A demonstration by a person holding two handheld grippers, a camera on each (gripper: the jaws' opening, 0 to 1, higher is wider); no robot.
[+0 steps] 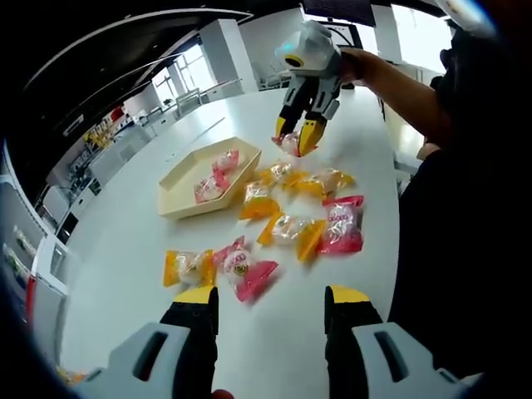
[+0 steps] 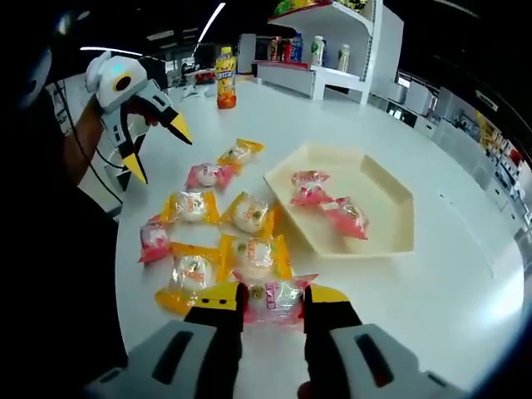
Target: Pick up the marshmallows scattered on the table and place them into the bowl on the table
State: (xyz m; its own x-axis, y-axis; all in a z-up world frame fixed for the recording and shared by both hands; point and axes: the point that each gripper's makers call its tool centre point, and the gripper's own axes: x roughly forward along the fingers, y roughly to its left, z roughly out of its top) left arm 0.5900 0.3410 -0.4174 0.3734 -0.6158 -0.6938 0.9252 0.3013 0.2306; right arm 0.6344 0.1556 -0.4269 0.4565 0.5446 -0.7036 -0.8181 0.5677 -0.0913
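**Pink packet gripped, to be carried to the bowl**

Left gripper view: the left gripper [image 1: 270, 312] is held wide above the table [image 1: 349, 125], with nothing between its jaws. The bowl [image 1: 179, 195] already holds pink packets.

Right gripper view: the right gripper [image 2: 273, 303] is closed on a pink marshmallow packet [image 2: 274, 297]. It should be lifted clear of the yellow packets [image 2: 249, 212] and released only over the bowl [image 2: 391, 220].
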